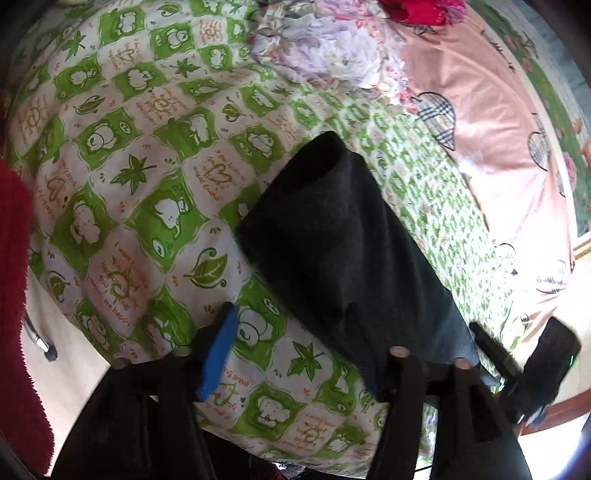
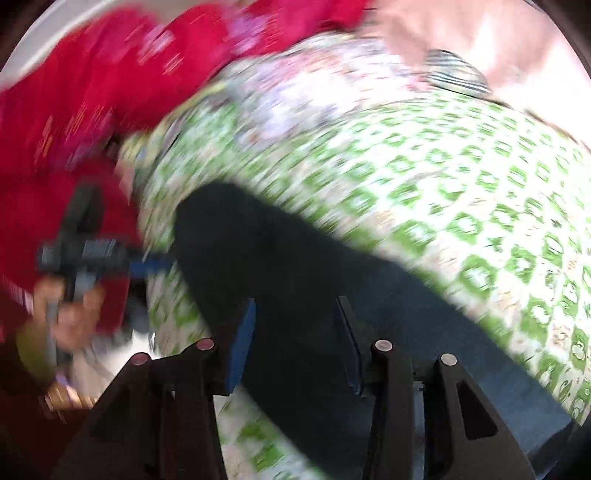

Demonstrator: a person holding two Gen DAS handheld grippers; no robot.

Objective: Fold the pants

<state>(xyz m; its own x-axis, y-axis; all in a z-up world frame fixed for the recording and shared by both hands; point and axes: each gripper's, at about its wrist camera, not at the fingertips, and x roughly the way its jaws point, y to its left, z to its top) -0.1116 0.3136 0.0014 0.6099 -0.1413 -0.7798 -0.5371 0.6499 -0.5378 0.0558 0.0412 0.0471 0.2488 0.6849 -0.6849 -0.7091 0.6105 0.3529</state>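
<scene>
The black pants (image 1: 332,229) lie folded into a long band on a green-and-white patterned bedsheet (image 1: 166,166). My left gripper (image 1: 291,317) is open at the band's near end. Its blue-padded finger (image 1: 218,350) rests over bare sheet, and its other finger is dark against the cloth and hard to make out. The right wrist view is blurred. There the pants (image 2: 277,258) run under my right gripper (image 2: 297,306), whose jaws stand apart and are not pinching the cloth. The other gripper (image 2: 85,254) shows at the left, held by a hand (image 2: 74,321).
A pink sheet with plaid hearts (image 1: 480,110) covers the far right of the bed. A crumpled floral cloth (image 1: 325,48) and a red garment (image 1: 417,11) lie at the back. A red fleece sleeve (image 1: 14,295) fills the left edge. The bed's edge and pale floor (image 1: 74,369) are near left.
</scene>
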